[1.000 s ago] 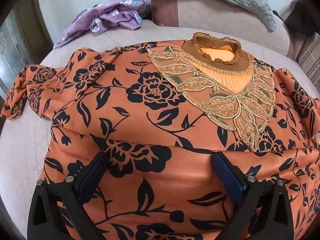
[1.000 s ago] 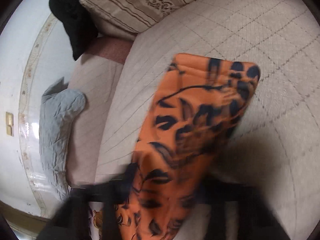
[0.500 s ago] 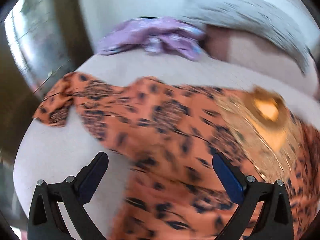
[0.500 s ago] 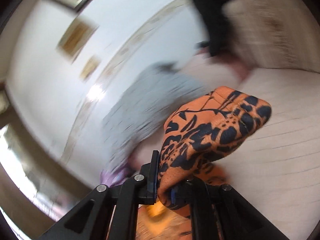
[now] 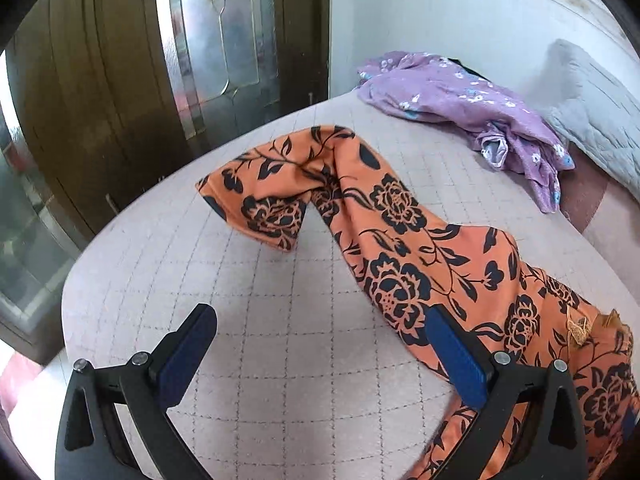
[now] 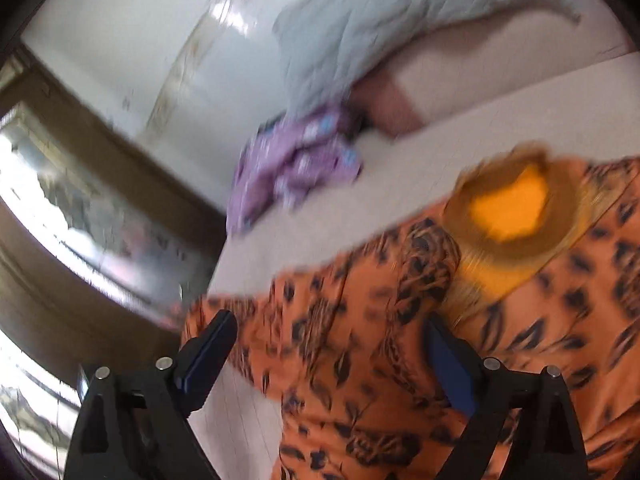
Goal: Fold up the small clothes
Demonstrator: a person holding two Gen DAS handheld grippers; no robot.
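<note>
An orange blouse with black flowers lies spread on a quilted bed, one sleeve twisted toward the bed's edge. The left gripper hangs above it, jaws wide, holding nothing. The right gripper, blurred, has just been opening; its jaws stand wide over the blouse, gripping nothing. A purple floral garment lies beyond, near a grey pillow.

Right tongs just opened, empty, above orange floral top.
</note>
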